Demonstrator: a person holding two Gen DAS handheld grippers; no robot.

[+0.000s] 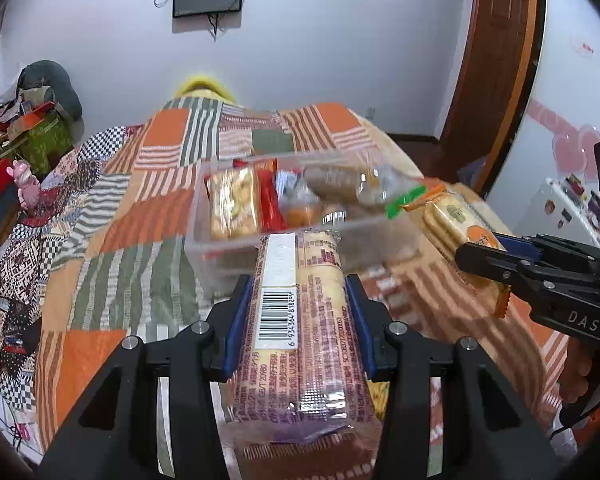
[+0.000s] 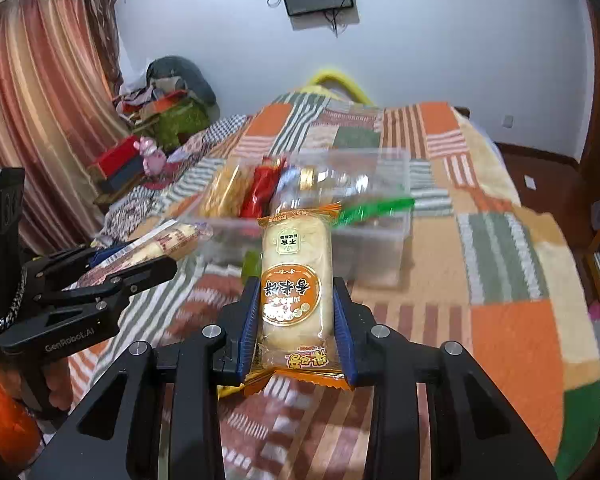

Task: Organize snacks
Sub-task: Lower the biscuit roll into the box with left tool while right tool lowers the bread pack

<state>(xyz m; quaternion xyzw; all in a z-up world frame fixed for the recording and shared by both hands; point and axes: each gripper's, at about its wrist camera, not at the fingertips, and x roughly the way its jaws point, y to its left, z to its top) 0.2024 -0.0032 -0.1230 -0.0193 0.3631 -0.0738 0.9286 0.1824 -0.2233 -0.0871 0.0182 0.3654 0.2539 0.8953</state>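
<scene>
My left gripper (image 1: 298, 286) is shut on a long pastry packet with a barcode (image 1: 300, 320), held above the bed just short of a clear plastic box (image 1: 228, 240). My right gripper (image 2: 296, 292) is shut on an orange-labelled cake packet (image 2: 296, 280), also in front of the box (image 2: 384, 240). The box holds several snack packets, among them a yellow biscuit pack (image 1: 234, 204) and a red packet (image 2: 262, 192). Each gripper shows in the other's view: the right one (image 1: 496, 256) at the right, the left one (image 2: 156, 260) at the left.
The box sits on a bed with an orange, green and striped patchwork blanket (image 2: 500, 320). Cluttered boxes and a pink toy (image 2: 152, 160) lie at the bed's left side by a curtain (image 2: 40, 120). A wooden door (image 1: 496, 60) stands at the right.
</scene>
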